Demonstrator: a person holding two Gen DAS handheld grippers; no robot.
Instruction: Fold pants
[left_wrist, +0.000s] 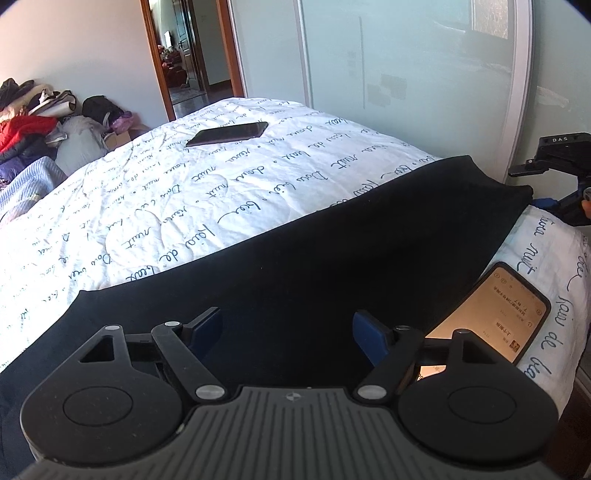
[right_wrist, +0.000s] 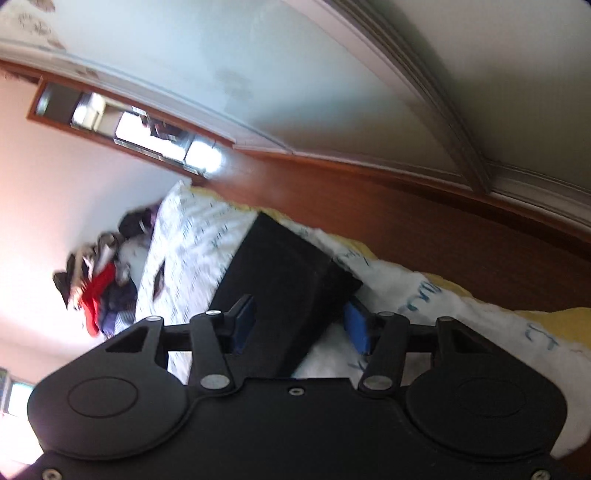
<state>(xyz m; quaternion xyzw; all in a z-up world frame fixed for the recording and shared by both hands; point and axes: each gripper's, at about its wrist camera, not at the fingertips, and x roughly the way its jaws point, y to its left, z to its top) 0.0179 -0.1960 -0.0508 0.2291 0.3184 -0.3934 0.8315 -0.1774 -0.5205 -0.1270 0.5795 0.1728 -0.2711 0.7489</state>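
Observation:
Black pants (left_wrist: 314, 251) lie flat in a long folded strip across the near side of a white bed cover (left_wrist: 184, 192) with blue script. My left gripper (left_wrist: 288, 330) is open just above the pants near one end, holding nothing. My right gripper (right_wrist: 299, 325) is open at the other end of the pants (right_wrist: 280, 273), and its view is rolled on its side and blurred. The right gripper's body also shows at the far right of the left wrist view (left_wrist: 554, 162), beyond the pants' far end.
A lit phone (left_wrist: 495, 317) lies on the bed right beside the pants' edge. A dark phone (left_wrist: 229, 133) lies farther up the bed. A pile of clothes (left_wrist: 40, 122) sits at the left. A wardrobe door (left_wrist: 406, 74) and a wooden floor (right_wrist: 424, 229) flank the bed.

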